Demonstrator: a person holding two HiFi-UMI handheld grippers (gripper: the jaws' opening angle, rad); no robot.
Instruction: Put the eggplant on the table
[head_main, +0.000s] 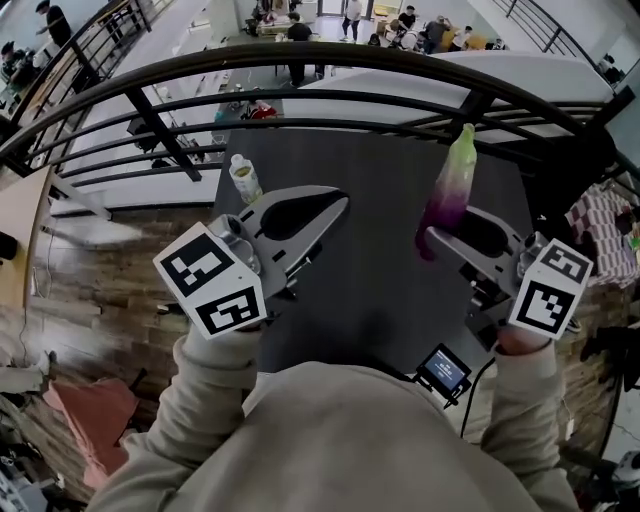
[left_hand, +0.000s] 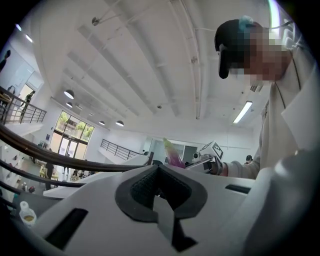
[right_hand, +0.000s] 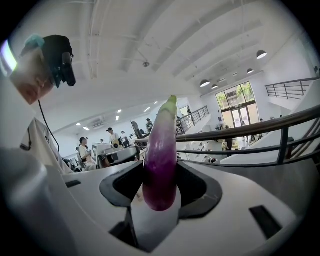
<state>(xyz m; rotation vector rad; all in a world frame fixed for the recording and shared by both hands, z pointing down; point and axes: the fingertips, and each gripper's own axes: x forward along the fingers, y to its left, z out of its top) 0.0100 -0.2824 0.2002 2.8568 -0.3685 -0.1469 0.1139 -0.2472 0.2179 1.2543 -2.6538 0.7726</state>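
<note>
Squeezing eggplant upright in right gripper above table, and holding left gripper closed, empty, at its 9 o'clock, near bottle.

The left gripper has its jaws pressed together, empty; beyond it the right gripper holds the eggplant upright, pale tip upward.

A sweatshirt hides the near edge of the table; print on the bottle is illegibly small.
</note>
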